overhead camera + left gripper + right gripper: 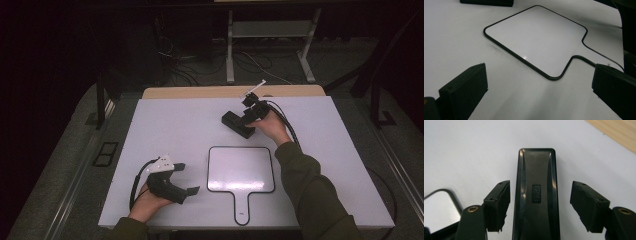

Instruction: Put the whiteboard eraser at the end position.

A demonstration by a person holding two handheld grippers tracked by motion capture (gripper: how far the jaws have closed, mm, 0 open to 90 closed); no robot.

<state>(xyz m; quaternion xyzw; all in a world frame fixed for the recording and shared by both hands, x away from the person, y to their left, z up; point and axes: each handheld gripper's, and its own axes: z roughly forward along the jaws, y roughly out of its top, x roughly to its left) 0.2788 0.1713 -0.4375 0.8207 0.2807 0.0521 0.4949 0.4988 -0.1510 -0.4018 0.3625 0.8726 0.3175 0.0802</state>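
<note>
Left gripper is idling near the table's front edge, jaws spread, empty. Right gripper is straddling the black plastic oblong eraser lying beyond the black-rimmed white paddle-shaped whiteboard, jaws spread. Likely grasp step; next move calls for closing on it.

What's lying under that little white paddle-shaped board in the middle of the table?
The handheld whiteboard lies flat on the white tabletop, with nothing seen poking out past its black rim. Its writing face is blank. Whatever might sit directly beneath it is covered, so that cannot be told.
</note>
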